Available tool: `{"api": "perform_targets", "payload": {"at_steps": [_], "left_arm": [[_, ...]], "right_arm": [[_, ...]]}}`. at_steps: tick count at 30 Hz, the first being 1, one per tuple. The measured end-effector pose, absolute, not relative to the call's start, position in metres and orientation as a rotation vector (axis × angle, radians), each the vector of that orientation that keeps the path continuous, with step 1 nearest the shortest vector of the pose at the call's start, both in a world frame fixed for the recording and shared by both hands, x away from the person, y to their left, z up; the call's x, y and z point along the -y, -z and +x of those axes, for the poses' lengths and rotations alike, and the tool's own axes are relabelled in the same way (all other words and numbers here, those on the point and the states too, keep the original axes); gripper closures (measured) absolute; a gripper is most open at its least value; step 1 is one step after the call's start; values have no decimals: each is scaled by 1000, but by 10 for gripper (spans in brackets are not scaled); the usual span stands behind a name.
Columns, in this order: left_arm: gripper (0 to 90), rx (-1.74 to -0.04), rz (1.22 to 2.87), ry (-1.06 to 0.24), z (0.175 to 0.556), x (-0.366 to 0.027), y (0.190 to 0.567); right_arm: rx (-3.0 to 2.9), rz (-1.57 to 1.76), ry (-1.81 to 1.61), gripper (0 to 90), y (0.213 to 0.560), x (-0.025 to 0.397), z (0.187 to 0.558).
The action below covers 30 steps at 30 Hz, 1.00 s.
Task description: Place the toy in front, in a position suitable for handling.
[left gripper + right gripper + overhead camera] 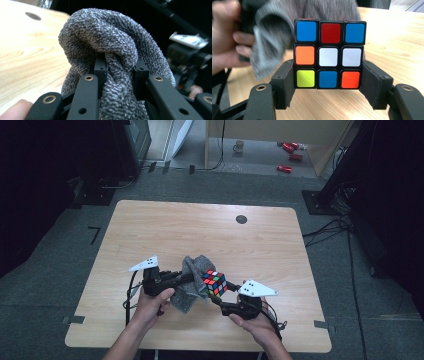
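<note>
A scrambled colour cube (pixel 215 283) is held above the wooden table (pixel 200 230), with my right gripper (pixel 223 292) shut on its sides. In the right gripper view the cube (pixel 329 55) sits between the padded jaws of that gripper (pixel 329 82), showing blue, red, white, orange and yellow squares. A grey knitted cloth (pixel 192 281) hangs bunched against the cube's left side, my left gripper (pixel 187 278) shut on it. In the left gripper view the cloth (pixel 110 45) bulges over that gripper (pixel 121 71). Behind the cube, the cloth (pixel 272 37) droops beside a hand.
A dark round hole (pixel 241 219) marks the table's far side. Beyond the table, on the floor, stand a mug (pixel 239 146) and several red cans (pixel 290 150). Black stands and cables (pixel 330 227) lie to the right.
</note>
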<state>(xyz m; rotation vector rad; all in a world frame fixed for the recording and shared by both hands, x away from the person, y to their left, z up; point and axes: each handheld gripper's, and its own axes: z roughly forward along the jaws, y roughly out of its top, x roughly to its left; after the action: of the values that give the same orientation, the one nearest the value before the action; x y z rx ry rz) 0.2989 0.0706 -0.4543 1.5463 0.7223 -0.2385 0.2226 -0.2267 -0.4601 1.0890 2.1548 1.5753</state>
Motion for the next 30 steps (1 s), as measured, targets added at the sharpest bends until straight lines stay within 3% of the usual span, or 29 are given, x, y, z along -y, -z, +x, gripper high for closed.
{"api": "perform_targets", "payload": {"at_steps": [9, 17, 21, 24, 30], "left_arm": [[714, -663, 1618, 218, 287, -51, 450], [731, -714, 1619, 214, 292, -60, 453], [733, -659, 1594, 281, 288, -55, 445], [734, -635, 1650, 216, 284, -48, 441], [739, -750, 1678, 194, 294, -58, 456]], "right_arm": [[-2215, 1031, -1488, 347, 466, 210, 219], [-2172, 1047, -1530, 347, 459, 219, 220], [-2218, 1008, -1489, 347, 465, 206, 217], [-2225, 993, -1478, 347, 466, 203, 216], [-2183, 1028, -1496, 346, 462, 216, 218]]}}
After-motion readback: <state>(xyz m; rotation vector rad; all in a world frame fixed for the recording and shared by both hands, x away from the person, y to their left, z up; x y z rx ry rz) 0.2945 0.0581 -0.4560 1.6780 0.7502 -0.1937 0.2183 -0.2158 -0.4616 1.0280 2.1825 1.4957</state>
